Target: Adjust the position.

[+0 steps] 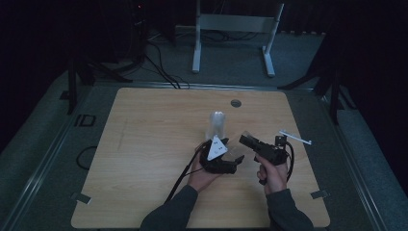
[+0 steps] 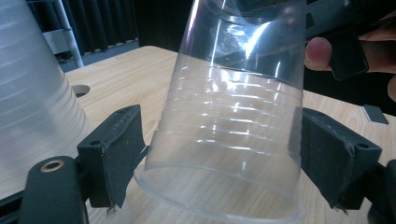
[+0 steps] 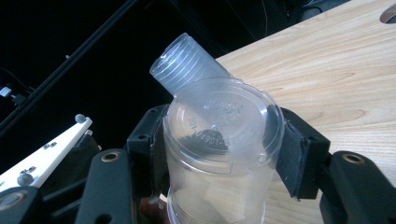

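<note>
1. A clear cup (image 2: 233, 121) is clamped between the pads of the left tool (image 2: 224, 158), one pad pressed on each side of its ribbed wall; its wide rim is turned toward the camera of the left gripper view, and it is tilted.
2. In the right gripper view, the same cup (image 3: 219, 154) is seen base-first, clamped by the right tool (image 3: 219, 149), whose pads are pressed on either side just below the flat base.
3. The cup is thus held by both tools at once, above the near middle of the desk (image 1: 144, 144).
4. In the high view, the left tool (image 1: 230, 161) is seen with its white three-cornered plate (image 1: 216, 147) on top, and the right tool (image 1: 250, 142) just to its right, the two nearly touching.
5. A stack of clear cups (image 1: 217, 124) is seen upright just beyond the tools; in the left gripper view it rises at the left edge (image 2: 32, 93).
6. A thin white stick (image 1: 296, 137) lies on the desk, farther right.
7. A round hole (image 1: 235, 103) is seen in the far part of the desk.
</note>
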Demonstrator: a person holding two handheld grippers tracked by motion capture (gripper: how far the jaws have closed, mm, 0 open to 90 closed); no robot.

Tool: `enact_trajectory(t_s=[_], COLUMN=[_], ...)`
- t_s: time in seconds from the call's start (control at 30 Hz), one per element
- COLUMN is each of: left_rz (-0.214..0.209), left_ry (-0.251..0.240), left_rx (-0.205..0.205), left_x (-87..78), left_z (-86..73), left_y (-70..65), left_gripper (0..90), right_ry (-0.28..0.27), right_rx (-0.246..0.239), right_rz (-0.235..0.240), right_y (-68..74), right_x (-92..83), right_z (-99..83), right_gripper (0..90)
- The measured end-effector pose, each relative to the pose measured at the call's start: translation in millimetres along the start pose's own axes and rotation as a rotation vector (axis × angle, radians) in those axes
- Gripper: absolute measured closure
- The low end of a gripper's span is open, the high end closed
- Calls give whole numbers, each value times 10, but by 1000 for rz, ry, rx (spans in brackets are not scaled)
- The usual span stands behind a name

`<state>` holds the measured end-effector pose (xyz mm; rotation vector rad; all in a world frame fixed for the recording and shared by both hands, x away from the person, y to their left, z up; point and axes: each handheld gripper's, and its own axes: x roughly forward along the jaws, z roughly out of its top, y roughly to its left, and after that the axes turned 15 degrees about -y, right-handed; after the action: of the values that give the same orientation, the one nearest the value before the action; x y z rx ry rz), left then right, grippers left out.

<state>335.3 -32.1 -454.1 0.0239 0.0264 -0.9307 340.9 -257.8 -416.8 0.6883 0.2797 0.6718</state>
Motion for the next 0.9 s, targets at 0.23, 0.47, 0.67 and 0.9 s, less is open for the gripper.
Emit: enact_trajectory(t_s=[0.23, 0.47, 0.67, 0.9], left_rz=[-2, -12, -20, -23], left_ry=[8, 15, 14, 15], left_rx=[6, 15, 26, 24], left_x=[5, 1, -7, -16], left_z=[-5, -3, 8, 14], left_y=[-10, -25, -43, -34], left_gripper=[226, 258, 284, 289], right_ry=[7, 14, 18, 21], right_rx=[10, 12, 5, -15], right_rz=[0, 0, -2, -2], right_y=[-10, -24, -25, -16], right_x=[2, 8, 7, -9], right_z=[-7, -8, -5, 9], right_gripper=[415, 411, 388, 334])
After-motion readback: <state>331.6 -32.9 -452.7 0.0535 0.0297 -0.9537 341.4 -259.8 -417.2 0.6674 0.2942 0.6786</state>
